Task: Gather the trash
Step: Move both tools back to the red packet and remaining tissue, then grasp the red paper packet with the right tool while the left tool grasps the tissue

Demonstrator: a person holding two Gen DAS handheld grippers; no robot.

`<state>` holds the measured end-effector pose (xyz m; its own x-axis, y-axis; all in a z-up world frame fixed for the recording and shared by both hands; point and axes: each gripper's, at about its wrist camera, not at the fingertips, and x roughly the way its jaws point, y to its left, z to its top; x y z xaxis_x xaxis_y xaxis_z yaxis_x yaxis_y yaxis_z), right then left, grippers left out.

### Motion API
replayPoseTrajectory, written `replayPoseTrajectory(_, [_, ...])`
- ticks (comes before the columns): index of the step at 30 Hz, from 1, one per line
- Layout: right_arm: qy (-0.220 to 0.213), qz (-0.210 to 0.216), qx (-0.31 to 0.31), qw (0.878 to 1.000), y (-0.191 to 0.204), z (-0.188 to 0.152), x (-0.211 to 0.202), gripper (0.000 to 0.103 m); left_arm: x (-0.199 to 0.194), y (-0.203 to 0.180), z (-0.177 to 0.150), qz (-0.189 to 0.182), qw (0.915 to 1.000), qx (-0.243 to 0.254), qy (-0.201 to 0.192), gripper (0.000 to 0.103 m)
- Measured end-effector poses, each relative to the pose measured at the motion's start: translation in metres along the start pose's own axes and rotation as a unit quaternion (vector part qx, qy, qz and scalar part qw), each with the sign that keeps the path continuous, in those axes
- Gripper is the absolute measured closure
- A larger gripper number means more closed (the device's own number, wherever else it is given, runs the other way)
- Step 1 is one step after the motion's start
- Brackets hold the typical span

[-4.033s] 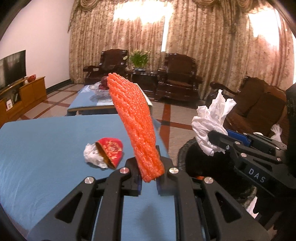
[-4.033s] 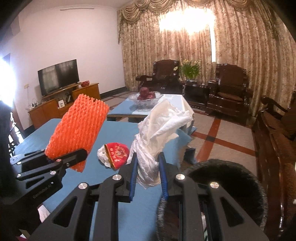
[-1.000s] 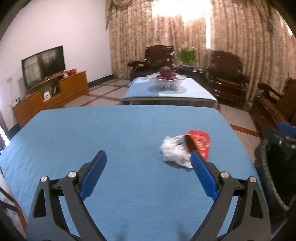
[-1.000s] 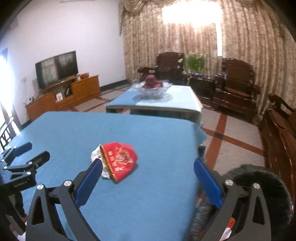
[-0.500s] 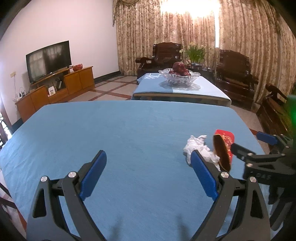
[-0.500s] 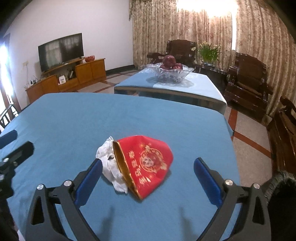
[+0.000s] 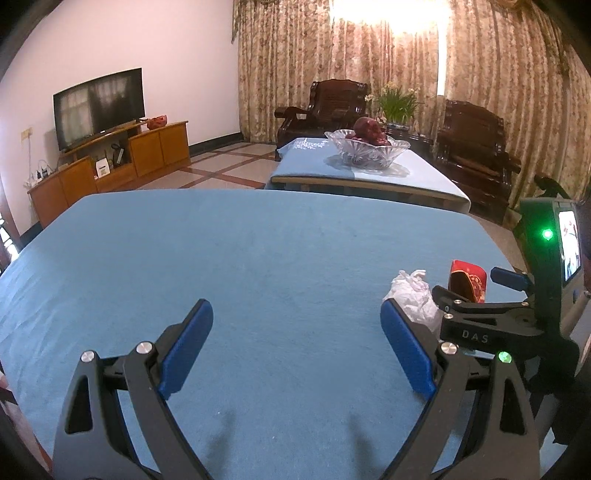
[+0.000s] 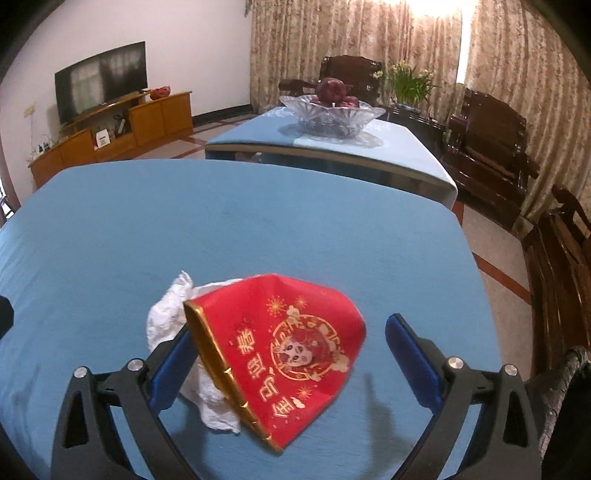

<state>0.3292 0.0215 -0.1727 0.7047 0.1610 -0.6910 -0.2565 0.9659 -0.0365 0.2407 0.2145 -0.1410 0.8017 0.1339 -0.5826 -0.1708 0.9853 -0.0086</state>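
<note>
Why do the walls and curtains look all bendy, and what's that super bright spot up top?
Both wrist views use fisheye lenses, so edges curve; in the left wrist view the window glare washes out the curtains, likewise in the right wrist view.

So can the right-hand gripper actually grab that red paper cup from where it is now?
Probably yes. The right gripper is open, its jaws spread to either side of the red paper cup lying on the blue tablecloth. Only the crumpled white tissue crowds its left side.

"DAS" stands in pale letters on the right tool (image 7: 476, 295); the red packet (image 8: 291, 347) bears gold Chinese characters.
</note>
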Motion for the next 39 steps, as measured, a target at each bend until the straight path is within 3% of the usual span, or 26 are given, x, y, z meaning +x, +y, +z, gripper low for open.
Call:
replayPoseTrajectory(8, [0.0, 0.017, 0.061, 0.998, -0.043, -0.003, -0.016, 0.013, 0.008, -0.014, -0.001, -0.013, 0.9999, 0.002, 0.002, 0.014])
replayPoseTrajectory(14, [0.021, 0.047, 0.069, 0.996, -0.055, -0.006, -0.013, 0.051, 0.011, -0.03, -0.002, -0.025, 0.9996, 0.007, 0.006, 0.014])
replayPoseTrajectory(16, [0.02, 0.055, 0.071, 0.996, -0.058, -0.007, -0.017, 0.068, 0.011, -0.034, -0.001, -0.027, 0.9996, 0.008, 0.005, 0.014])
replayPoseTrajectory(19, [0.012, 0.057, 0.06, 0.997, -0.06, -0.007, -0.025, 0.08, 0.014, -0.04, -0.001, -0.032, 0.9994, 0.01, 0.006, 0.014])
replayPoseTrajectory(27, [-0.019, 0.052, 0.029, 0.998, -0.066, -0.004, -0.044, 0.089, 0.024, -0.065, 0.001, -0.051, 0.9986, 0.014, 0.011, 0.014])
replayPoseTrajectory(37, [-0.021, 0.052, 0.043, 0.997, -0.089, -0.006, -0.046, 0.089, 0.071, -0.108, -0.002, -0.072, 0.9955, 0.03, 0.054, 0.014])
replayPoseTrajectory(39, [-0.02, 0.052, 0.047, 0.997, -0.094, -0.007, -0.046, 0.089, 0.079, -0.112, -0.004, -0.075, 0.9946, 0.032, 0.065, 0.026])
